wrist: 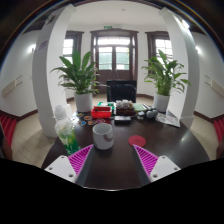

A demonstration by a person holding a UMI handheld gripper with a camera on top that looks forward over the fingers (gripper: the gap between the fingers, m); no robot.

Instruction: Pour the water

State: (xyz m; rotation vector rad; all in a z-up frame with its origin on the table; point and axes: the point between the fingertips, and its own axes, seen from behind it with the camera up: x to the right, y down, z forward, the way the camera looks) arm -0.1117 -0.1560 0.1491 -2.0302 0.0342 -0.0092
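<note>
Gripper view: hand-held gripper [106, 162] open, round white mug [103, 136] (glossy) ahead.

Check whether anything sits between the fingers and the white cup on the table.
Nothing visible does. The white cup stands on the dark table just ahead of the open gripper, roughly centred on the gap between its fingers, with only bare tabletop between them. The clear bottle stands to the cup's left, off that line.

Before you: two potted plants [78, 72] [164, 72], dark chair [121, 90], wooden double door [114, 50], red box [102, 113].
</note>
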